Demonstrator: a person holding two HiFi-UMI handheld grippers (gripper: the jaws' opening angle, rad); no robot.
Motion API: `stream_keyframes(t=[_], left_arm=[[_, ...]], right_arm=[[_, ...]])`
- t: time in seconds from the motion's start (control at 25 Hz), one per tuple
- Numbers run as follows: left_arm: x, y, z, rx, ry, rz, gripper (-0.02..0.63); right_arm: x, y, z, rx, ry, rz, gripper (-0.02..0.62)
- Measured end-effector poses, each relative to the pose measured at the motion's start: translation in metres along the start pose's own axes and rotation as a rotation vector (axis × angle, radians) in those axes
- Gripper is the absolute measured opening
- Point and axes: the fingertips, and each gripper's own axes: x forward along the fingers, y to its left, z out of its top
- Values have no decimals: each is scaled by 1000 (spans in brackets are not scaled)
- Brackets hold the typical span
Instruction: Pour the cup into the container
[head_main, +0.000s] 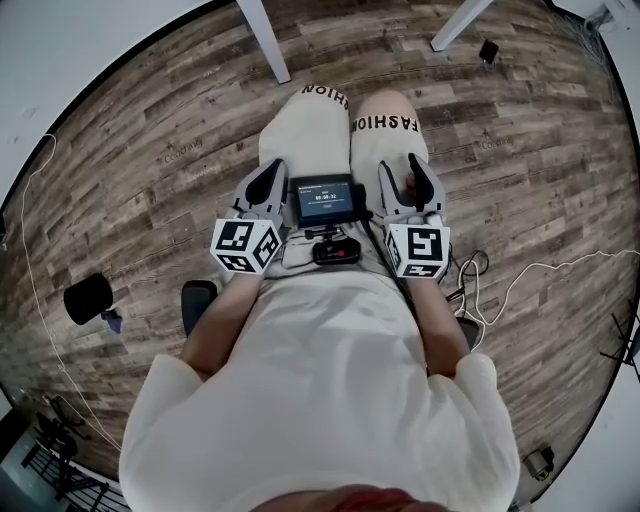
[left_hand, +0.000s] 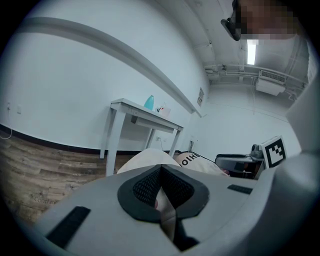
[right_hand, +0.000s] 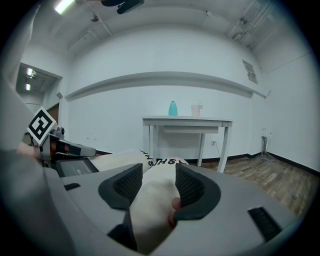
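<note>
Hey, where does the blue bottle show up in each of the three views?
Head view: not in it; only the white table legs show at the top edge.
Left gripper view: the bottle stands on the table, above and left of centre.
Right gripper view: the bottle is above centre, on the tabletop, left of its middle.
Shared landmark: the white table.

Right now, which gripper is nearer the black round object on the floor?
Left. The left gripper rests on the lap, toward the black round object; the right gripper lies farther across.
</note>
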Motion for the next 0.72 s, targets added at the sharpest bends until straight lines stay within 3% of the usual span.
stream_keyframes(t=[0.72], left_arm=[[1, 1, -1, -4, 2, -1, 9]], right_arm=[[0, -1, -1, 7, 3, 0, 209]])
